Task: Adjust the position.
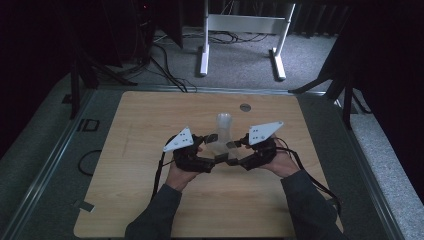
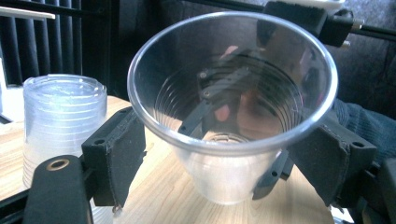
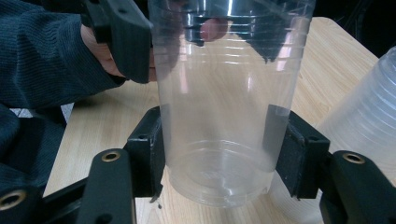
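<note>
A clear plastic cup [image 1: 223,148] hangs over the wooden table between my two grippers. In the right gripper view, my right gripper [image 3: 222,154] is shut on the cup [image 3: 224,116], its pads [image 3: 150,149] pressing the wall near the base. My left gripper [image 2: 224,158] faces the cup's open mouth [image 2: 233,93]. Its jaws stand on either side just under the rim, with a gap showing beside the left pad [image 2: 116,154]. From above, the left gripper [image 1: 215,149] and right gripper [image 1: 234,153] meet at mid-table. A stack of clear cups [image 1: 223,124] stands just behind them.
The cup stack [image 2: 63,121] stands close beside the left jaw and also at the right [image 3: 364,121] of the right gripper view. The table [image 1: 150,200] has a round grommet [image 1: 245,107] near its far edge. White desk legs [image 1: 240,25] and cables lie on the floor beyond.
</note>
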